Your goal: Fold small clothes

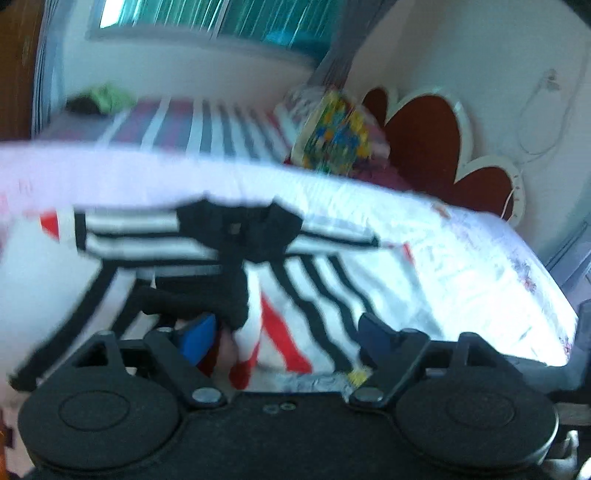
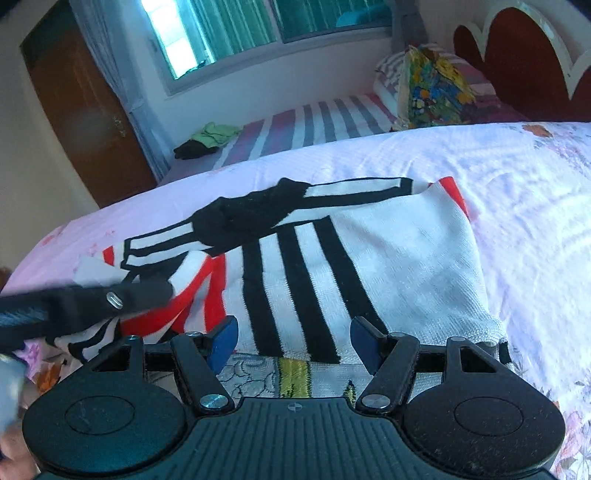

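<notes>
My left gripper [image 1: 284, 336] and right gripper [image 2: 293, 338] both have jaws apart, holding nothing. The knit striped sweater [image 2: 332, 251], white, black and red, lies mid-frame, rumpled on the quilted floral bedspread [image 2: 517, 192].

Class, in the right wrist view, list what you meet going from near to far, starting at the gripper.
Right gripper → striped sweater → pink bedspread → striped sheet → window.
</notes>
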Available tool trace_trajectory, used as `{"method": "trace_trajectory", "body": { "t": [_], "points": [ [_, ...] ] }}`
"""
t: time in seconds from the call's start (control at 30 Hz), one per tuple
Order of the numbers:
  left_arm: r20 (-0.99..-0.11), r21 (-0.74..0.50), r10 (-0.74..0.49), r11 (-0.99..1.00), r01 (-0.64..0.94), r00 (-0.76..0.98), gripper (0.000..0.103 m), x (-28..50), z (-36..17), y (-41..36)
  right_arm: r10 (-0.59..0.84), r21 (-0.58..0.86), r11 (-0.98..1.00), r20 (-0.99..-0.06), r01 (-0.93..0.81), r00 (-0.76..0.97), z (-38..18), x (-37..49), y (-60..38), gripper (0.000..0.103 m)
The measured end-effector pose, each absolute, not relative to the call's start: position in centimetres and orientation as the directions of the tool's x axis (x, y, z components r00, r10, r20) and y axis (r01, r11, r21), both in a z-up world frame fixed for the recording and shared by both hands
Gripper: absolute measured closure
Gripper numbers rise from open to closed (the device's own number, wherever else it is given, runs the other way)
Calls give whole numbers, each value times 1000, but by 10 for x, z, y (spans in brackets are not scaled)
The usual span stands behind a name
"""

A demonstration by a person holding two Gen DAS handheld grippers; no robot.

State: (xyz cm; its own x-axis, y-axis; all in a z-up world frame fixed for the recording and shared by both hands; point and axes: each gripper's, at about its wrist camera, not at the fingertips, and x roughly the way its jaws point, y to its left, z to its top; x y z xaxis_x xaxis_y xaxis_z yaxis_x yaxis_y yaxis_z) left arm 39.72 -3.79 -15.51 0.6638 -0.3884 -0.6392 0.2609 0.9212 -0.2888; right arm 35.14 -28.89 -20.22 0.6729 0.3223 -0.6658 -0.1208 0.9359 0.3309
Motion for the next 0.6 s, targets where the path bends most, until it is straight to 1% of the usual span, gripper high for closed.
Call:
{"method": "trace_trajectory", "body": {
  "t": [0.1,0.17,0.23,0.33,0.47,0.53,0.6],
  "points": [
    [-616,-307,-388,920,245,686,20,382,-135,-32,357,334,927,-652,-170,669,-196,347,-280,36],
    [-615,-301,-342,935,189,710,18,381,-128,-15,384,330,919,-637,-214,668,-190,343,-267,36],
    [-640,-269,-271,956,120,719,18,381,-128,2,405,316,913,-630,-258,663,-185,340,-252,36],
    [-675,-179,-112,984,-15,729,19,383,-137,34,434,301,901,-622,-312,652,-183,338,-227,36],
    [-713,-141,7,978,-153,701,23,388,-158,72,430,223,897,-638,-382,639,-187,337,-186,36],
    [-747,-134,35,970,-202,664,26,393,-175,85,397,168,906,-655,-388,643,-195,344,-168,36],
    [-786,-165,12,960,-228,619,28,398,-192,94,339,104,924,-672,-369,659,-202,355,-156,37]
  ]
}}
